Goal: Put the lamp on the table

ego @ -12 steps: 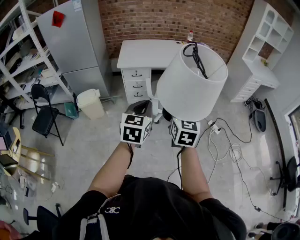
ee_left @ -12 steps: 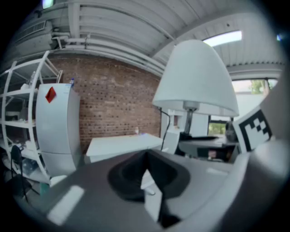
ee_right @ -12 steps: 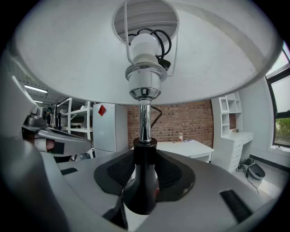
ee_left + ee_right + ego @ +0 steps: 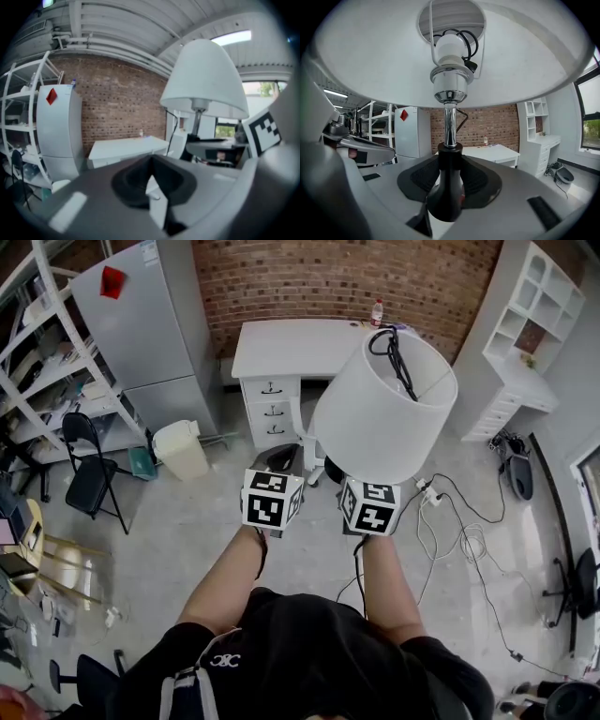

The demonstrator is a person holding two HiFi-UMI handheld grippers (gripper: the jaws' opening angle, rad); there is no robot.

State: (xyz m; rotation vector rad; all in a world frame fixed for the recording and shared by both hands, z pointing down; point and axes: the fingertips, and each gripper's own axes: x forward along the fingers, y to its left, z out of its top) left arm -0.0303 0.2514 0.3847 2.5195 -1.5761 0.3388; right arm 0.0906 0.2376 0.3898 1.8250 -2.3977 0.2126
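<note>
The person's two bare forearms reach forward from a black shirt, each hand carrying a grey two-jaw gripper topped with a black-and-white marker cube. The left gripper (image 4: 150,165) is clenched on nothing: its dark pads meet at the tip and no object sits between them. Just beside it, the right gripper (image 4: 450,176) is clamped on the white-shaded table lamp with a chrome stem and black neck (image 4: 449,119), its pads pressing on either side of the black neck just below the stem. The lamp stands close to upright in that grip, held in the air above the pale concrete floor (image 4: 187,531), its drum shade tipped slightly away from the person. A black power cord (image 4: 392,351) is bundled inside the top of the shade.

On the floor beyond lie loose black and white cables (image 4: 459,535) to the right, and a cream plastic bin (image 4: 180,448) and a black folding chair (image 4: 89,465) to the left. Farther on stands the white table with drawers (image 4: 286,345), a small bottle (image 4: 380,311) at its back edge; the lamp is not on it. A tall grey fridge (image 4: 141,324) stands left of the table, white shelving (image 4: 536,320) stands to its right, and a red brick wall (image 4: 347,277) runs behind.
</note>
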